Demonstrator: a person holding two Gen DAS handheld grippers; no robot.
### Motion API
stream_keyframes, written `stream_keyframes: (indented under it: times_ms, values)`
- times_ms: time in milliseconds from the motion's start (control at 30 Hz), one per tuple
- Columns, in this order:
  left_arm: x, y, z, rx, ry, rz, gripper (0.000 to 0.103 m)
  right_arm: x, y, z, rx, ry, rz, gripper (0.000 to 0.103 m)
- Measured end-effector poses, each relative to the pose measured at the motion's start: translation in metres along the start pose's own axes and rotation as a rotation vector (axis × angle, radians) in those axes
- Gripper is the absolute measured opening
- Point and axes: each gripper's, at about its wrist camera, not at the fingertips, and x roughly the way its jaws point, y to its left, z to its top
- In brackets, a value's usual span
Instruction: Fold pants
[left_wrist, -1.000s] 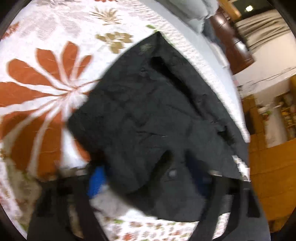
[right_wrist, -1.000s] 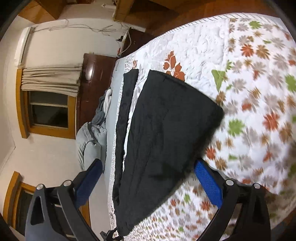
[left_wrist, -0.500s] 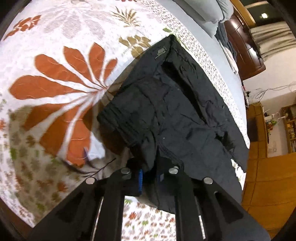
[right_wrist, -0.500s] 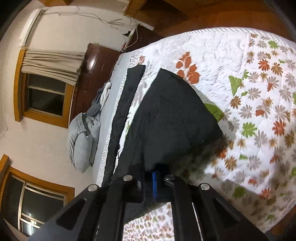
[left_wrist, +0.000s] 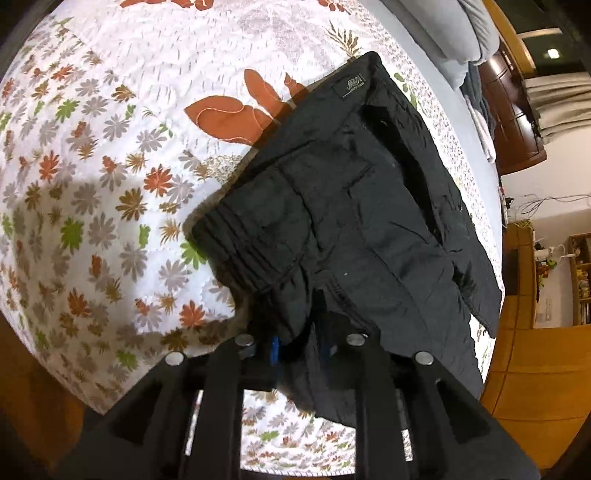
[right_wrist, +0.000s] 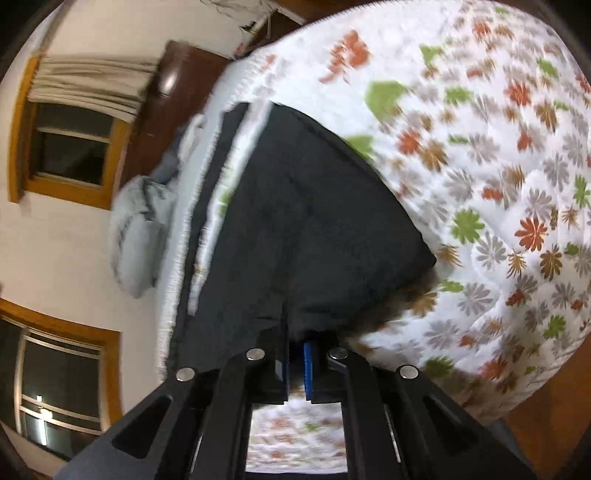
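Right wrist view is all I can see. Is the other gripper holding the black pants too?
Observer: Yes. The left gripper is shut on the pants, pinching dark cloth near the waistband.
Operator: Is there any writing on them?
Observer: There is a small label at the far corner of the pants; its print is too small to read.
Operator: What is past the bed on that side?
Observer: A wooden floor and shelves against the wall.
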Motion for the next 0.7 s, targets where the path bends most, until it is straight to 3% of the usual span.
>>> stream_keyframes:
  times_ms: [33,67,100,133,167,200,233,367,433,500,567,700]
  values:
    - [0.000,-0.002,0.000,0.011,-0.002,-0.007,0.024,0.002,0.002,0.001,0.002,0.010,0.003,0.011]
    - [-0.001,-0.007,-0.001,0.031,-0.002,-0.014,0.037,0.000,0.005,0.003,0.003,0.034,0.007,0.019]
    - [-0.006,-0.015,-0.003,0.068,-0.004,-0.021,0.048,-0.002,0.008,0.005,-0.003,0.047,0.010,0.037]
    - [-0.014,-0.021,-0.006,0.103,-0.020,0.000,0.074,-0.009,0.015,0.006,-0.022,0.051,0.004,0.047]
    - [-0.027,-0.027,-0.008,0.139,-0.054,0.046,0.089,-0.019,0.021,0.006,-0.051,0.045,-0.024,0.065]
    - [-0.044,-0.035,-0.009,0.196,-0.109,0.105,0.090,-0.032,0.027,0.010,-0.086,0.028,-0.076,0.073]
    - [-0.055,-0.040,-0.008,0.242,-0.137,0.124,0.091,-0.045,0.031,0.013,-0.110,0.011,-0.124,0.075]
    - [-0.083,-0.070,0.029,0.362,-0.194,0.112,0.097,-0.086,0.062,0.024,-0.215,-0.081,-0.282,0.075]
    - [-0.079,-0.090,0.064,0.404,-0.203,0.087,0.099,-0.085,0.093,0.036,-0.257,-0.092,-0.256,0.076]
    - [-0.059,-0.112,0.103,0.432,-0.162,0.044,0.100,-0.064,0.128,0.051,-0.284,-0.067,-0.190,0.084]
    - [-0.035,-0.127,0.138,0.459,-0.116,0.026,0.100,-0.040,0.150,0.060,-0.292,-0.039,-0.139,0.085]
    - [0.030,-0.142,0.208,0.420,-0.027,-0.021,0.100,0.030,0.187,0.087,-0.272,0.019,-0.068,0.085]
